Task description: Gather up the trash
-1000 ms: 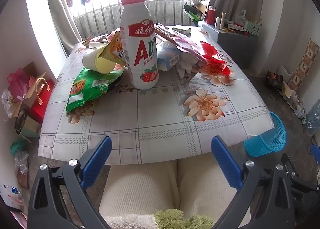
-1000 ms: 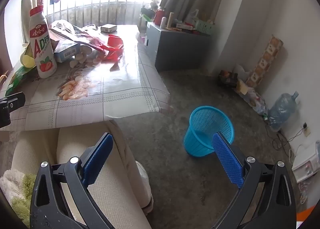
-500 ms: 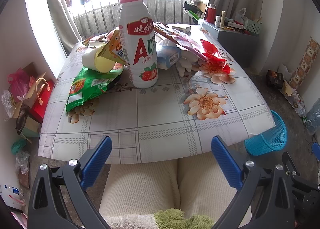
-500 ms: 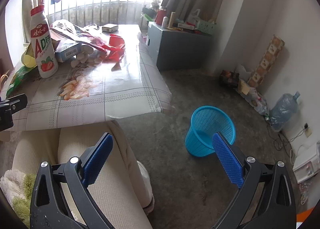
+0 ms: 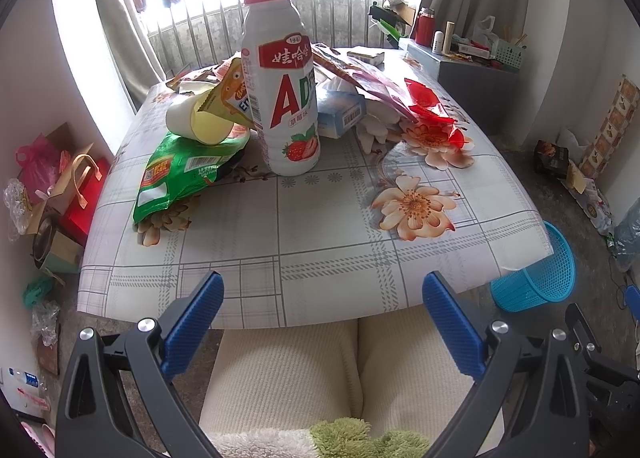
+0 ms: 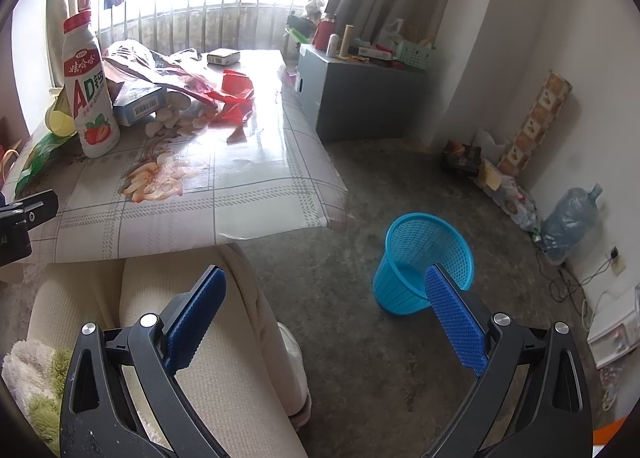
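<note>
Table nearer than before. Left gripper [image 5: 322,300] and right gripper [image 6: 325,294] released, empty. Bottle [image 5: 280,82]: approach level, clamp mid-body.

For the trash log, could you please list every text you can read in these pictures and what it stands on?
"娃哈哈": red band on the bottle.
"AD": large red letters on the bottle, cut off at the edge.
Green bag: print blurred.
Orange wrapper: only fragments, unreadable.
Blue box: barcode, digits too small.
</note>
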`<move>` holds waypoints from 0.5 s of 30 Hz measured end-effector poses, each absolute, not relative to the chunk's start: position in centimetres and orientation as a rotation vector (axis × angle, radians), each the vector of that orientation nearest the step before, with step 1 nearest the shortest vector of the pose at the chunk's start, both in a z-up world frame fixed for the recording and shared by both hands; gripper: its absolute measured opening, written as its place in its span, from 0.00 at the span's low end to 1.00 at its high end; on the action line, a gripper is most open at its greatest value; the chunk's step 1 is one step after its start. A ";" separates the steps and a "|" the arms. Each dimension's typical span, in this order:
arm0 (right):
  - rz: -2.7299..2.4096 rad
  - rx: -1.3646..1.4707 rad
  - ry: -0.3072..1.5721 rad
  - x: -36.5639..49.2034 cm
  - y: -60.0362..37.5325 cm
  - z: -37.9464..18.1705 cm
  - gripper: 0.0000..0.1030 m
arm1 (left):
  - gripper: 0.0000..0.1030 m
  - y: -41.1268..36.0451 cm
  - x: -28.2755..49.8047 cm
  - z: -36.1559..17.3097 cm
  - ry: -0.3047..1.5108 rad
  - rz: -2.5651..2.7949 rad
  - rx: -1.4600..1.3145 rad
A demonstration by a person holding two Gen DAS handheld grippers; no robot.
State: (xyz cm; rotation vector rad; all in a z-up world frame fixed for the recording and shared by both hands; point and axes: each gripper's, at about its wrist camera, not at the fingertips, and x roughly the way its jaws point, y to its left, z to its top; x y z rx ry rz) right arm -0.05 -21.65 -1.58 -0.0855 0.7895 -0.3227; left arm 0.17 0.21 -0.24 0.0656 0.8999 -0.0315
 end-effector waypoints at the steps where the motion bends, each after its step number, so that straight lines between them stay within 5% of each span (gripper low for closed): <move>1: -0.323 -0.085 0.789 -0.1 -21.6 -1.6 0.92 | 0.95 0.2 0.2 -0.2 0.900 -0.031 0.066; 15: -0.320 -0.081 0.790 0.0 -21.7 -1.6 0.92 | 0.95 0.6 0.2 -0.4 0.903 -0.027 0.067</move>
